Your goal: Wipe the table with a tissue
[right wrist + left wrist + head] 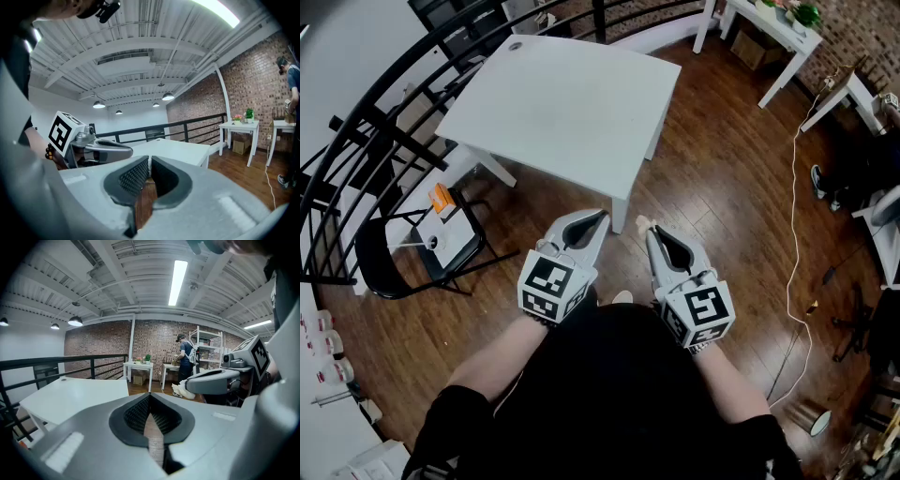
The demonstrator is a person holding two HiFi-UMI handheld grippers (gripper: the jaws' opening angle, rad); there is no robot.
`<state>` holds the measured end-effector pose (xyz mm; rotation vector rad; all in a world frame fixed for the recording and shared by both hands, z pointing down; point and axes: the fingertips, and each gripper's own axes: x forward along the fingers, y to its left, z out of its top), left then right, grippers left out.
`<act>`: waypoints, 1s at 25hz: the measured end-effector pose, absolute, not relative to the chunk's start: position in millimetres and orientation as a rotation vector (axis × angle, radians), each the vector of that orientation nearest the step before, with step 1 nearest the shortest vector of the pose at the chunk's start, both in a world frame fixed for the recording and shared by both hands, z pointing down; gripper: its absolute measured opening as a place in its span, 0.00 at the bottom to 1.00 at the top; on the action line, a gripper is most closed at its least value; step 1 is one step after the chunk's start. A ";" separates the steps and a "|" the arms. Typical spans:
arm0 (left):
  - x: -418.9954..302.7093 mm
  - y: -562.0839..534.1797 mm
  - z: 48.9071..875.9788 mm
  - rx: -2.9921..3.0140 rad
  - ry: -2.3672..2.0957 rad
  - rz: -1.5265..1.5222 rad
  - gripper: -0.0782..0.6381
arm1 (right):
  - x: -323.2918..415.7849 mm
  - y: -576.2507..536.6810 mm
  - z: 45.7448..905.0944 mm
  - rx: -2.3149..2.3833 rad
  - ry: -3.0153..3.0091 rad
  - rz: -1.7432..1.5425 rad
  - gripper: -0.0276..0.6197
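Standing back from table [562,103], well short of its near corner; touching nothing on the top yet. Holding right gripper [649,231] low and close in, nose aimed at table, clamped shut on tissue [184,391], a small white wad poking out past the tip. Pinching only the wad's edge, presumably to leave the bulk free as a wiping face. Holding left gripper [598,217] just beside the right one, closed tip to tip on nothing; probably parked as a spare, with no need to steady a table standing on its own legs. Judging step as approach: carry wad over top, press down, sweep. Seeing bare white top, no visible spill, so cannot pick a start zone. Flagging risk: wad slipping out under drag, given shallow pinch.
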<state>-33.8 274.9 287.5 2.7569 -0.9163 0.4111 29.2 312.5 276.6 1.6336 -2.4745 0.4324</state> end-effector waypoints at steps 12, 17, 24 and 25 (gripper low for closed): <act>-30.4 185.3 302.8 2.752 -0.850 0.383 0.13 | 33.2 222.9 290.0 1.654 -2.404 0.442 0.06; -35.1 133.9 312.7 2.744 -0.788 0.396 0.13 | 27.1 165.9 293.8 1.662 -2.351 0.458 0.06; -39.0 79.2 320.1 2.760 -0.709 0.437 0.13 | 21.8 110.5 302.7 1.680 -2.273 0.479 0.06; -37.9 74.3 322.4 2.768 -0.700 0.448 0.13 | 23.1 105.0 304.6 1.679 -2.263 0.484 0.06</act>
